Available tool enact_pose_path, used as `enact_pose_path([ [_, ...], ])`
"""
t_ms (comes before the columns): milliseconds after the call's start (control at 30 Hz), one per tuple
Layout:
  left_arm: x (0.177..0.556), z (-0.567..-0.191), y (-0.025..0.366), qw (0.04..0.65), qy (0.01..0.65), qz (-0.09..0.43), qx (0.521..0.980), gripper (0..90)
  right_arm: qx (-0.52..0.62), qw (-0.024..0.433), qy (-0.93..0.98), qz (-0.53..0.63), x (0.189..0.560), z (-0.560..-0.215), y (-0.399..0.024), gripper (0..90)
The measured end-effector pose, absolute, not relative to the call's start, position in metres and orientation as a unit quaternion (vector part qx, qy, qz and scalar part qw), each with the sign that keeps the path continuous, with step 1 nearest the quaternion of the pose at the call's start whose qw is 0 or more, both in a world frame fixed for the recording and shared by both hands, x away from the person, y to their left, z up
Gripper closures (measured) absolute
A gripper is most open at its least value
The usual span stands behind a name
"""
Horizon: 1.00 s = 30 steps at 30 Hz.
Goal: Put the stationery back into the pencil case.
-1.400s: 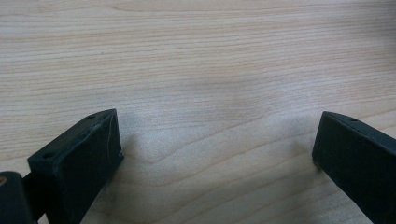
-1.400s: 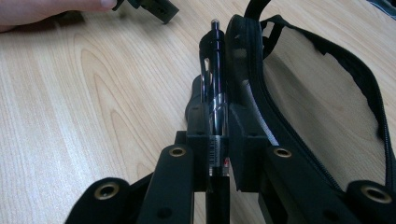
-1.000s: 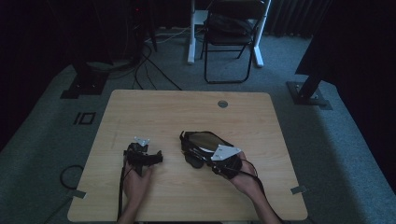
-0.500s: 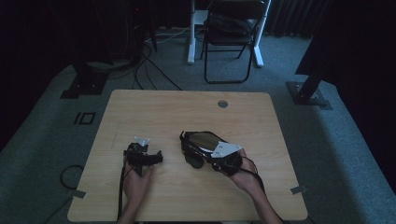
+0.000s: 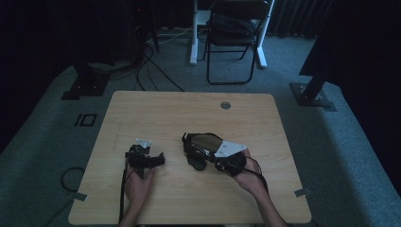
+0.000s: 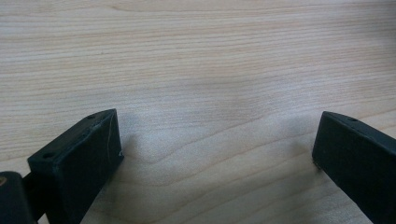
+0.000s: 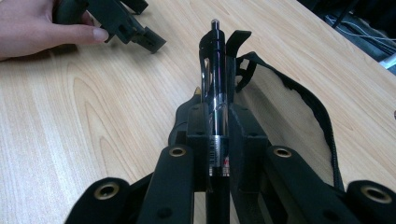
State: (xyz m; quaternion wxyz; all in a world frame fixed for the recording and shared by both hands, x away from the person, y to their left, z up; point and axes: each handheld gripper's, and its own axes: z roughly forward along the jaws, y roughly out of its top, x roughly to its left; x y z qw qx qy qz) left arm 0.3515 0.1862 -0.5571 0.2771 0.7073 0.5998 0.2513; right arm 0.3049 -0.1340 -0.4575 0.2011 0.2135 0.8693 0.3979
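Little has changed since a second ago: both hands are kept nearly still. A black pen [image 7: 217,88] is clamped between the jaws of the right gripper [image 7: 218,140], its tip held at the mouth of an open pouch [image 5: 204,142] on the table [image 5: 189,109]. Insertion is judged imminent. The left gripper [image 5: 142,158] is rested with jaws spread wide over bare wood.

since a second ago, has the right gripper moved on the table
No. In the high view the right gripper, shut on the pen, sits at the same spot relative to the table's round grommet.
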Motion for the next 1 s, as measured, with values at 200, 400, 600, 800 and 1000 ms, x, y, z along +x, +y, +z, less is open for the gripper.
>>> enact_pose_path([
  [200, 0.351, -0.557, 0.186, 0.277, 0.6, 0.251, 0.707, 1.5, 0.215, 0.204, 0.867, 0.4, 0.306, -0.454, -0.135, 79.8],
  [400, 0.351, -0.557, 0.186, 0.277, 0.6, 0.251, 0.707, 1.5, 0.217, 0.206, 0.866, 0.401, 0.307, -0.453, -0.136, 79.8],
  [600, 0.351, -0.557, 0.186, 0.277, 0.6, 0.251, 0.707, 1.5, 0.218, 0.208, 0.864, 0.403, 0.308, -0.451, -0.137, 79.8],
  [800, 0.351, -0.557, 0.186, 0.277, 0.6, 0.251, 0.707, 1.5, 0.222, 0.21, 0.862, 0.405, 0.31, -0.448, -0.139, 79.8],
  [1000, 0.351, -0.557, 0.186, 0.277, 0.6, 0.251, 0.707, 1.5, 0.227, 0.213, 0.858, 0.408, 0.314, -0.446, -0.142, 79.8],
])
